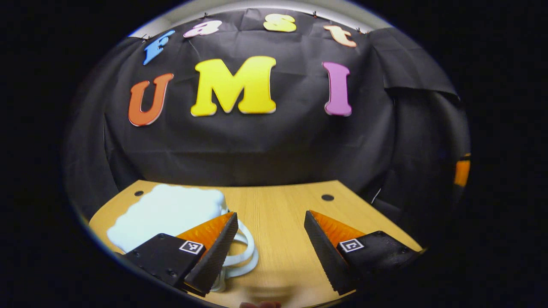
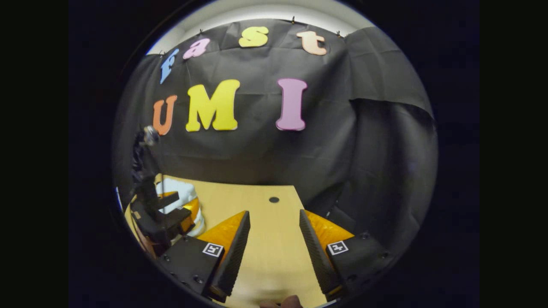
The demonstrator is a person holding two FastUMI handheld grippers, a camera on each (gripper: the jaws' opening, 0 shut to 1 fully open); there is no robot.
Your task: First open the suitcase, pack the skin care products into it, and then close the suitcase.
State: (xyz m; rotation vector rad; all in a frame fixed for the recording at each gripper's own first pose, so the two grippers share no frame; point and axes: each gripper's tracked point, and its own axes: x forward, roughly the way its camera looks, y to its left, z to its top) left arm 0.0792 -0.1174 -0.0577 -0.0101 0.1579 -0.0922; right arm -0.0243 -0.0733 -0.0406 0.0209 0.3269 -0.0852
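left gripper view: suitcase (image 1: 167, 214) shut.

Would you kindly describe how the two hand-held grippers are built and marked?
Each hand-held gripper, left and right, has two wedge-shaped fingers with ribbed inner faces on black bolted mounts, each mount carrying a small square black-and-white tag.
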